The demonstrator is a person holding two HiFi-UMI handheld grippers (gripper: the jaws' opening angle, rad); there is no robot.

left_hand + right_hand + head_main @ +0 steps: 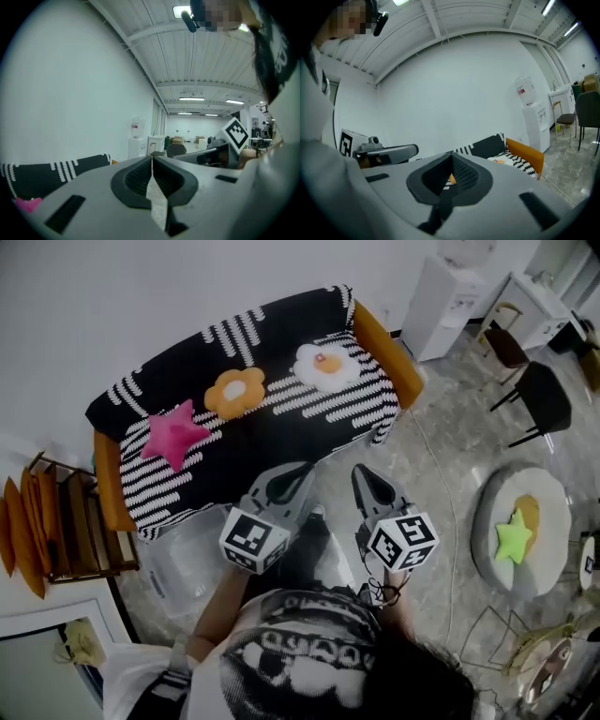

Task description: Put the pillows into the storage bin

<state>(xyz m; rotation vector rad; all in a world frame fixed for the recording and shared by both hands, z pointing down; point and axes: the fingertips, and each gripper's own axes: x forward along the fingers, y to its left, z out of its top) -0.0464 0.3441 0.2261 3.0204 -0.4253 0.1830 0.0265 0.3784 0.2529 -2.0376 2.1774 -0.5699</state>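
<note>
Head view: open floor (441, 521) lies between the person and the sofa (281, 427). The clear storage bin (183, 563) stands near left, by the sofa's corner. Three pillows (234, 392) lie on the seat. The left gripper (295, 474) and right gripper (366, 482) point side by side toward the sofa.

Left gripper view: the fingers (136, 180) are closed together, empty.

Right gripper view: the fingers (464, 176) meet, holding nothing.

star pillow (173, 435) | flower pillow (234, 392) | egg pillow (326, 365) | flat on sofa (272, 329) | storage bin (185, 566) on floor (441, 418)

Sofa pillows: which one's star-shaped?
The pink pillow, at the sofa's left end in the head view; the orange pillow and the white pillow are rounded flower shapes.
</note>
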